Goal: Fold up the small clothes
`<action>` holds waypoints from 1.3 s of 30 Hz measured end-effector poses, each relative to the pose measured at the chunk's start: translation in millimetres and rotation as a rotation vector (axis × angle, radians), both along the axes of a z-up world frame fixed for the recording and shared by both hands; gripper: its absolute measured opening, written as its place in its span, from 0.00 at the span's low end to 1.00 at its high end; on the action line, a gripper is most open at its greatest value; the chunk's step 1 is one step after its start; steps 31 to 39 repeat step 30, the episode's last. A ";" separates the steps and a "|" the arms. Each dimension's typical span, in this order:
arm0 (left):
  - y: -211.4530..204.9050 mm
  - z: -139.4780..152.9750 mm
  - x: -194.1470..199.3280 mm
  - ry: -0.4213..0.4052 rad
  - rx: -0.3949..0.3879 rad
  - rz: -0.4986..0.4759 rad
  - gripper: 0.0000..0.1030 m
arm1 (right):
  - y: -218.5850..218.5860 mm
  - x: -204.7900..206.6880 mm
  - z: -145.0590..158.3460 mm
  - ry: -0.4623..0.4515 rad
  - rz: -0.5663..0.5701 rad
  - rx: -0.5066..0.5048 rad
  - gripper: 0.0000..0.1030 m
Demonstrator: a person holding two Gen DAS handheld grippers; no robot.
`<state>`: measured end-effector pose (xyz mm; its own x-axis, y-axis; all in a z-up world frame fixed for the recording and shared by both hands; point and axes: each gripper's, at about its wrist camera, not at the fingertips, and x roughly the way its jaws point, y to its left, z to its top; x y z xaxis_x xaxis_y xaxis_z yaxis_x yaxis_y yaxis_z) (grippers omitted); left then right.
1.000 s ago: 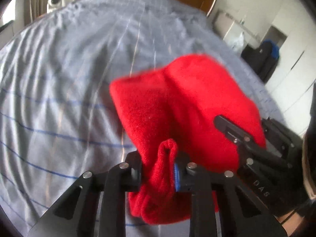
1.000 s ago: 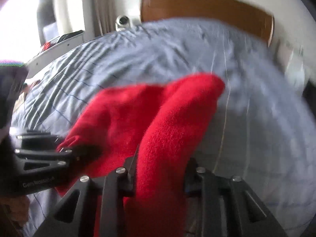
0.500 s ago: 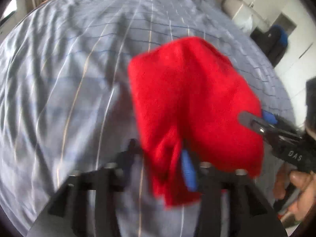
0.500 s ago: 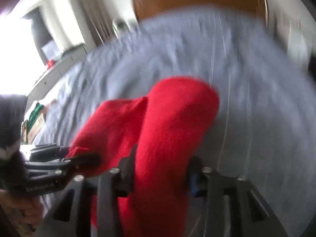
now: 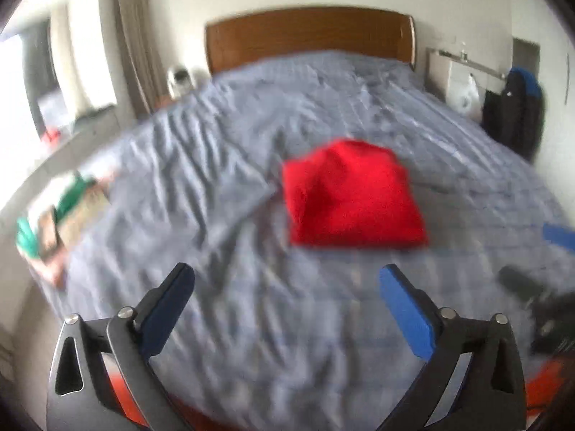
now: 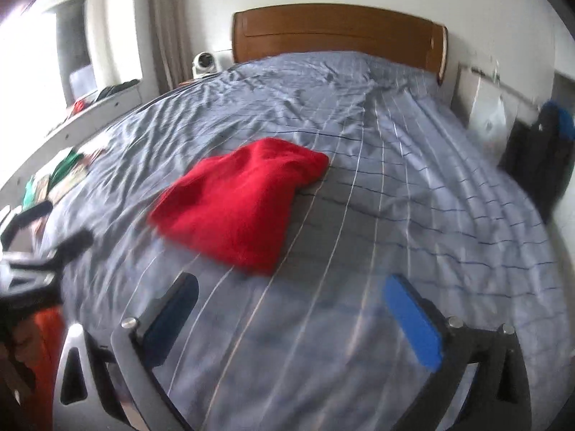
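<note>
A folded red garment [image 5: 352,197] lies flat on the grey-blue checked bedspread [image 5: 233,165]; it also shows in the right wrist view [image 6: 240,201]. My left gripper [image 5: 287,280] is open and empty, drawn back from the garment's near edge. My right gripper [image 6: 291,287] is open and empty, also back from the garment. The left gripper shows blurred at the left edge of the right wrist view [image 6: 46,237]. The right gripper shows at the right edge of the left wrist view [image 5: 539,280].
A wooden headboard [image 6: 337,32] stands at the far end of the bed. Green and patterned items [image 5: 54,212] lie at the bed's left edge. A dark bag [image 6: 542,154] hangs at the right. Orange cloth [image 6: 46,344] shows low at the left.
Both grippers held the red garment in the air, then let it go. It now lies folded on the bed, and both grippers have opened and pulled back.
</note>
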<state>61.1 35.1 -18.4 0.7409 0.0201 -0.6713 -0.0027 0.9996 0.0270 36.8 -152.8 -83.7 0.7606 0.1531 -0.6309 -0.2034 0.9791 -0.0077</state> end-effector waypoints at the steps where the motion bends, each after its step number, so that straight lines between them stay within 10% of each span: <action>1: -0.8 -0.7 -6.4 0.037 -0.028 -0.018 1.00 | 1.3 -11.5 -1.3 0.006 -0.004 -0.011 1.00; 5: -5.8 -6.4 -14.9 0.132 -0.023 -0.019 1.00 | -0.6 -49.3 -11.6 0.044 -0.012 0.014 0.99; 39: -20.7 2.1 -51.1 0.062 0.016 -0.005 1.00 | 9.6 -57.7 -11.8 0.064 -0.048 -0.024 0.99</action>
